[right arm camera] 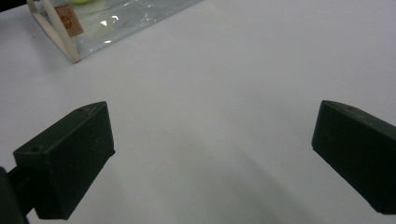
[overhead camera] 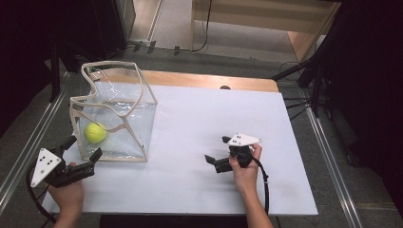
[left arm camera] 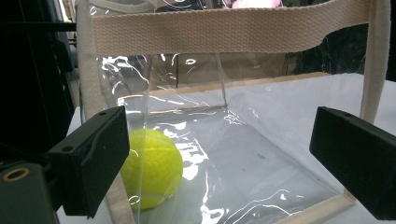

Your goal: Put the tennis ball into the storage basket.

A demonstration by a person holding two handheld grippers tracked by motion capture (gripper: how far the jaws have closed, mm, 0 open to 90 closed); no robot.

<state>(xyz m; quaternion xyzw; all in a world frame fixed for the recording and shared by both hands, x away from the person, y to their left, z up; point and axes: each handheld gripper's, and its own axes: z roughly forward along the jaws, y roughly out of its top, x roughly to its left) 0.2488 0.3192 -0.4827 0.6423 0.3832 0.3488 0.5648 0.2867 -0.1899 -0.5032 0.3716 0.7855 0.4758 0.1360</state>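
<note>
Jaws spread wide, the left gripper (overhead camera: 84, 147) sits at the bench's (overhead camera: 199, 190) near left corner, just before a clear bag (overhead camera: 124, 124) with cream straps. Inside the bag lies a yellow ball (overhead camera: 95, 132). A brown tag (right arm camera: 69, 19) on it is unreadable. Mid-bench, well apart, the right gripper (overhead camera: 217, 149) gapes, holding nothing.

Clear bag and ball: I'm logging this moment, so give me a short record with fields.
bag: clear bag with cream webbing trim, standing open on the white table
ball: yellow tennis ball inside, on the bag's floor
left gripper: jaws open, at the bag's near side
right gripper: jaws open, over bare table, apart from the bag
</note>
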